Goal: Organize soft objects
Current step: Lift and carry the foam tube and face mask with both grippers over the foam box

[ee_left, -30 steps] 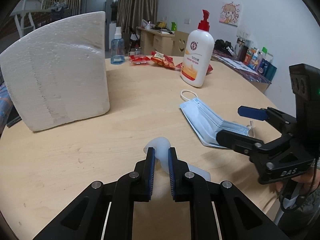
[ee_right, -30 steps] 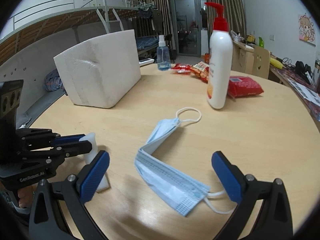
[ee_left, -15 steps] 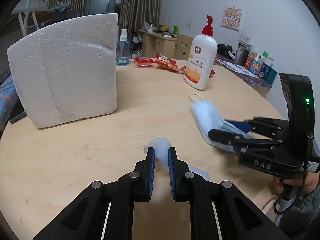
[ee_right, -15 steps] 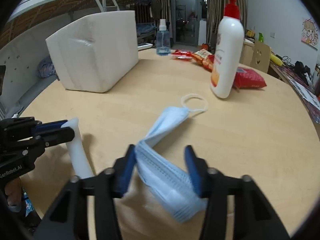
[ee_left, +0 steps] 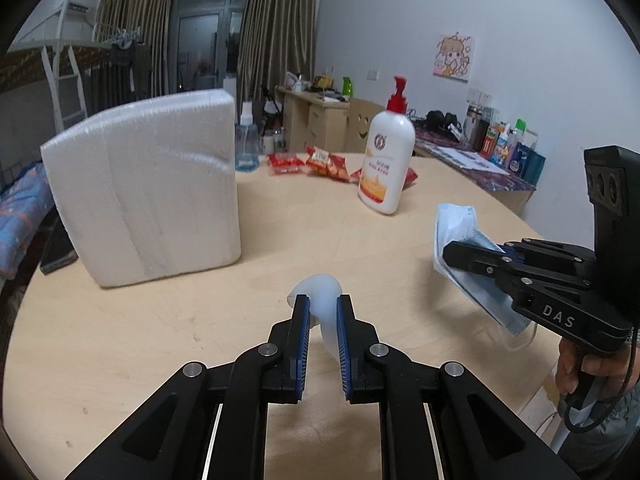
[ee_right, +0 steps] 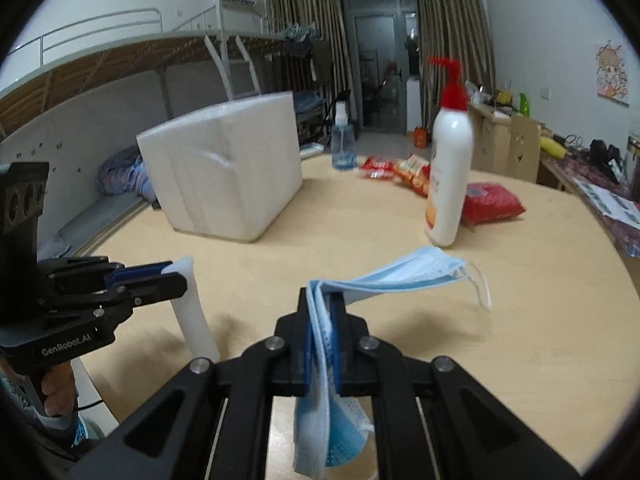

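Note:
My left gripper (ee_left: pixel 322 308) is shut on a soft white translucent strip (ee_left: pixel 324 300), which curls over above the pads; in the right wrist view that strip (ee_right: pixel 192 312) hangs down from the left gripper (ee_right: pixel 172 274) at the left. My right gripper (ee_right: pixel 323 308) is shut on a light blue face mask (ee_right: pixel 396 274), lifted off the round wooden table (ee_right: pixel 520 320). One end of the mask juts right with its ear loop dangling, the other droops below the jaws. In the left wrist view the mask (ee_left: pixel 456 224) sticks up from the right gripper (ee_left: pixel 452 250) at the right.
A large white foam block (ee_left: pixel 148 196) stands at the back left of the table. A white pump bottle with a red top (ee_left: pixel 386 160) stands mid-back, with red snack packets (ee_left: pixel 320 160) and a small blue spray bottle (ee_left: pixel 246 144) behind. Desks with clutter line the far wall.
The right gripper's jaws closed on the mask, which lay flat on the table, and lifted it. Both grippers have risen a little; the left one kept its hold on the white strip.

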